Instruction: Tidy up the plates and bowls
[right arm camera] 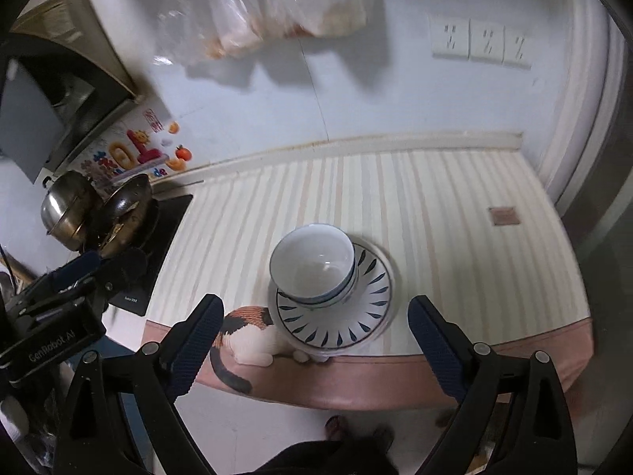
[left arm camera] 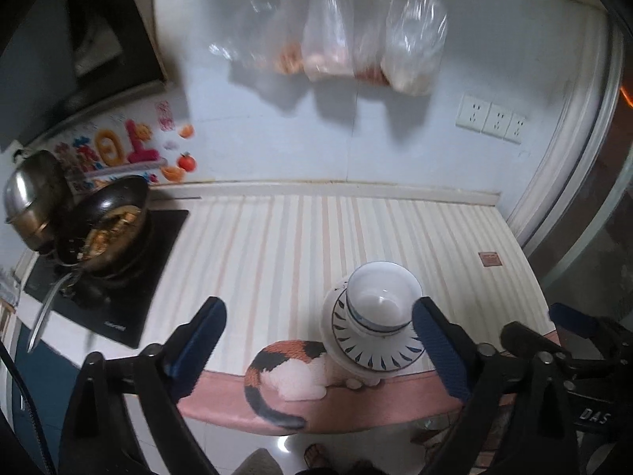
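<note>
Starting at the left, a wok [left arm camera: 114,229] of food and a steel pot [left arm camera: 33,202] sit on the black hob [left arm camera: 130,277], well apart from the dishes. On the striped mat [left arm camera: 277,245] the left gripper [left arm camera: 316,340] hangs with its jaws spread wide, holding nothing. Just right of it, near the mat's front edge by the cat print [right arm camera: 245,328], a stack of plates [right arm camera: 372,301] carries nested bowls [right arm camera: 312,261], upright and a little off-centre toward the left. The right gripper [right arm camera: 312,336] hovers near the pile, jaws also spread and empty. I see no other loose dishes, so the stacking looks nearly or fully done; whether the pile must go elsewhere I cannot tell.
</note>
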`<action>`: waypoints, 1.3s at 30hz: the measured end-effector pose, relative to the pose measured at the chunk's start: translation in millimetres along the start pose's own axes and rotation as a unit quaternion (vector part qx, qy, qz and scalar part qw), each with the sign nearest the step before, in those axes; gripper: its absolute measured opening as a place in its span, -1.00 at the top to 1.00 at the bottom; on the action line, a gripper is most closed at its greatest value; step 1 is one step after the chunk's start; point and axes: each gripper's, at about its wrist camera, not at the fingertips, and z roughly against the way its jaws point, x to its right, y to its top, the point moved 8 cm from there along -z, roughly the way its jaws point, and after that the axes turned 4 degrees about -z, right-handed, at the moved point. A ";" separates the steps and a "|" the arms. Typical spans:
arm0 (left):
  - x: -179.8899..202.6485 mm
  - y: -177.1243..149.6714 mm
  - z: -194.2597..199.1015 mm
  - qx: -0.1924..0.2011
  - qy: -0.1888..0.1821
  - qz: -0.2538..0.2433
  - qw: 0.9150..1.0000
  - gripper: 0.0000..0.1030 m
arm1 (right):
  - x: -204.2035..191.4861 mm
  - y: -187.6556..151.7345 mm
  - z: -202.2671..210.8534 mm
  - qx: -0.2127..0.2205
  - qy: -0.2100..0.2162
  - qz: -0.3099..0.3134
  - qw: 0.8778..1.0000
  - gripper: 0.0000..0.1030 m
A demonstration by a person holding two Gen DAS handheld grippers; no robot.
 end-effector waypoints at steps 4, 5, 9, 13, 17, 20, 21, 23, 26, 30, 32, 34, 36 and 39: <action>-3.7 -13.8 36.9 0.014 0.012 0.009 1.000 -0.91 | -15.6 -16.0 50.8 0.037 0.000 0.021 0.999 -0.89; -3.7 -19.9 50.7 0.020 0.018 0.012 1.000 -0.91 | -18.5 -20.7 62.8 0.044 0.002 0.025 0.999 -0.89; -2.7 -43.1 87.9 0.027 0.033 0.018 0.999 -0.91 | -25.9 -41.0 110.0 0.067 0.006 0.042 0.997 -0.90; -2.0 -62.1 116.5 0.031 0.039 0.023 0.998 -0.91 | -27.0 -62.0 144.4 0.077 0.005 0.050 0.996 -0.91; -1.9 -76.8 138.7 0.032 0.044 0.030 0.998 -0.91 | -26.6 -80.9 169.4 0.082 0.009 0.053 0.995 -0.91; -1.8 -83.7 150.7 0.038 0.050 0.027 0.998 -0.91 | -29.6 -92.9 183.7 0.085 0.008 0.061 0.994 -0.91; -2.8 -86.2 153.6 0.039 0.052 0.025 0.998 -0.91 | -30.3 -95.4 186.6 0.087 0.007 0.062 0.994 -0.91; -2.8 -90.4 159.0 0.042 0.053 0.020 0.998 -0.91 | -31.4 -100.0 192.4 0.089 0.005 0.062 0.994 -0.91; -4.3 -94.5 163.1 0.043 0.050 0.013 0.998 -0.91 | -33.0 -105.0 200.8 0.096 -0.002 0.059 0.994 -0.91; -7.0 -97.4 164.0 0.042 0.045 0.001 0.998 -0.91 | -34.6 -104.4 207.0 0.109 -0.015 0.050 0.993 -0.91; -8.8 -98.9 164.4 0.039 0.041 -0.002 0.998 -0.91 | -36.4 -106.0 209.7 0.109 -0.020 0.046 0.993 -0.91; -10.6 -99.3 165.3 0.041 0.041 -0.002 0.998 -0.91 | -37.6 -105.7 213.3 0.113 -0.019 0.043 0.992 -0.91; -12.0 -99.6 164.6 0.041 0.039 0.002 0.998 -0.91 | -38.4 -106.2 215.7 0.118 -0.025 0.045 0.992 -0.91; -14.7 -100.4 165.3 0.042 0.038 0.005 0.998 -0.91 | -40.4 -107.1 217.3 0.118 -0.026 0.045 0.992 -0.92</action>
